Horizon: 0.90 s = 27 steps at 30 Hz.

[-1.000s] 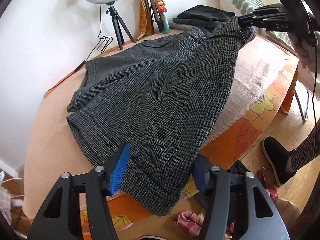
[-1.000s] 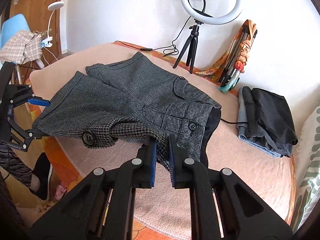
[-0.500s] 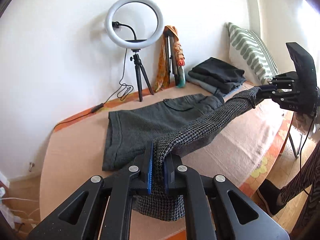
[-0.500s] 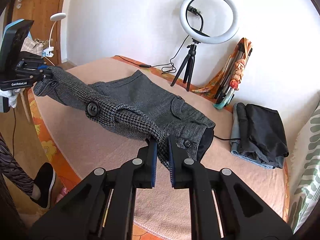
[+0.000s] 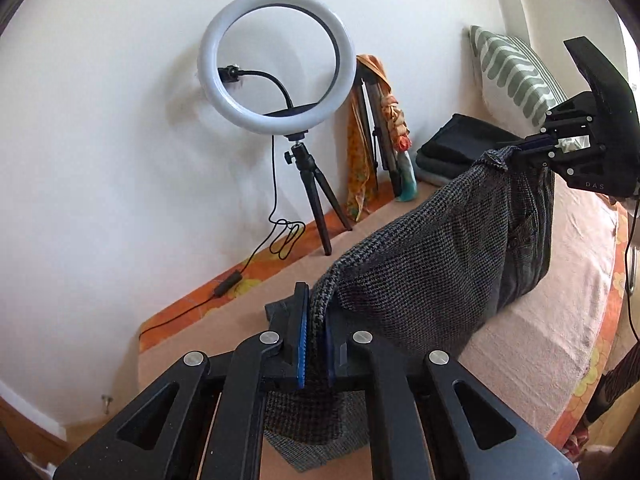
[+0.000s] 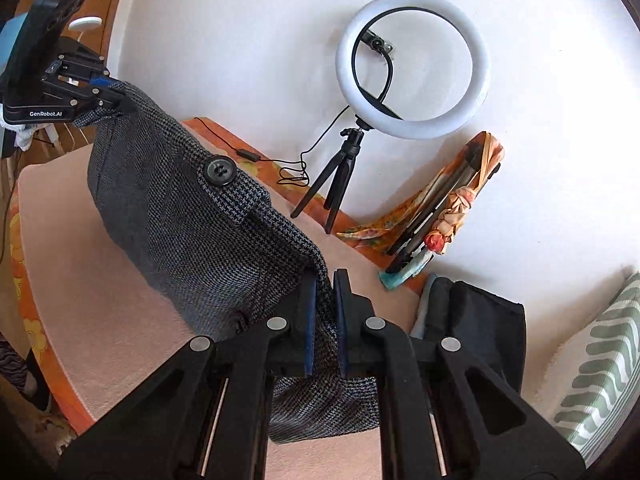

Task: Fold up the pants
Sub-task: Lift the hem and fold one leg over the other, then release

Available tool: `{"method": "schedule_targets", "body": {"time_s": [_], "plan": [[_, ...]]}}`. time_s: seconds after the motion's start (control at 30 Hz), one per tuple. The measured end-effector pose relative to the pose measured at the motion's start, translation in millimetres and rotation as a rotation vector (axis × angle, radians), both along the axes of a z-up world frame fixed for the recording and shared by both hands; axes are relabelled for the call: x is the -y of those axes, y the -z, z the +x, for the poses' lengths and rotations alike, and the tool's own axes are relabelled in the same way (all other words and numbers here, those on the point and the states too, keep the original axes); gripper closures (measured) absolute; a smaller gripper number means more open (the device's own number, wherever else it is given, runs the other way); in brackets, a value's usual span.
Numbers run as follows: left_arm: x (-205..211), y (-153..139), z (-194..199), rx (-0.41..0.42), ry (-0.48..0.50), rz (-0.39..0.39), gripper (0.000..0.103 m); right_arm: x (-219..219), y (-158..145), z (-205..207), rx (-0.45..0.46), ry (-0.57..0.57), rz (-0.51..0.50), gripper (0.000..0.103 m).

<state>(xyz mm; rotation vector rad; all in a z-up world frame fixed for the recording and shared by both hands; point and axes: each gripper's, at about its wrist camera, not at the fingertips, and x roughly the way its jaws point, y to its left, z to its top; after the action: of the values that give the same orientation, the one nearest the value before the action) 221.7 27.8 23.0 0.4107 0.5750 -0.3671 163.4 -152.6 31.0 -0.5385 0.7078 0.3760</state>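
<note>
Left wrist view: left claw [image 5: 316, 344] is clamped on one end of the grey houndstooth shorts [image 5: 432, 264], fabric pinched between the blue pads [image 5: 301, 340]. The shorts are stretched taut toward 2 o'clock, up to the right claw [image 5: 524, 148], which pinches the far end. The middle hangs down in a fold; I cannot tell whether it touches the pink bed cover [image 5: 532, 332] below. Ring light [image 5: 276, 60] on a tripod stands at 12 o'clock against the white wall. Orange scarf [image 5: 360, 168] leans on the wall just beside it at 1 o'clock. Folded dark clothes [image 5: 452, 148] sit at 2 o'clock, with a green-striped pillow [image 5: 516, 76] behind them.

Right wrist view: right claw [image 6: 325, 320] is closed on the shorts' [image 6: 192, 216] edge, cloth between both pads. The garment runs toward 10 o'clock to the left claw [image 6: 108, 94], which grips the other end; a large black button [image 6: 218, 170] shows on a tab near the top edge. The shorts hang over the bed cover [image 6: 100, 304]. Ring light [image 6: 412, 64] at 1 o'clock, scarf [image 6: 448, 208] at 2 o'clock, folded dark clothes [image 6: 480, 324] at 3 o'clock just beside the claw, pillow [image 6: 600, 372] at 4 o'clock.
</note>
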Motion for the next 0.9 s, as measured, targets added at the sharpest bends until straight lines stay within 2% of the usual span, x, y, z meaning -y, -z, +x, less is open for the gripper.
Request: {"method": "schedule_targets", "body": {"time_s": [0.2, 0.43, 0.67, 0.8, 0.9], "plan": [[7, 38, 82, -0.088, -0.034, 0.025, 0.098, -1, 43, 75, -0.060, 0.015, -0.076, 0.094], [5, 104, 145, -0.189, -0.070, 0.043, 0.098, -8, 112, 142, -0.133, 0.017, -0.148, 0.095], [5, 161, 169, -0.270, -0.080, 0.058, 0.098, -13, 177, 174, -0.222, 0.016, -0.171, 0.095], [8, 169, 177, -0.277, -0.085, 0.056, 0.098, -9, 198, 180, -0.248, 0.028, -0.165, 0.095], [5, 168, 181, -0.301, -0.101, 0.045, 0.091, -10, 200, 181, -0.249, 0.043, -0.155, 0.093]]}}
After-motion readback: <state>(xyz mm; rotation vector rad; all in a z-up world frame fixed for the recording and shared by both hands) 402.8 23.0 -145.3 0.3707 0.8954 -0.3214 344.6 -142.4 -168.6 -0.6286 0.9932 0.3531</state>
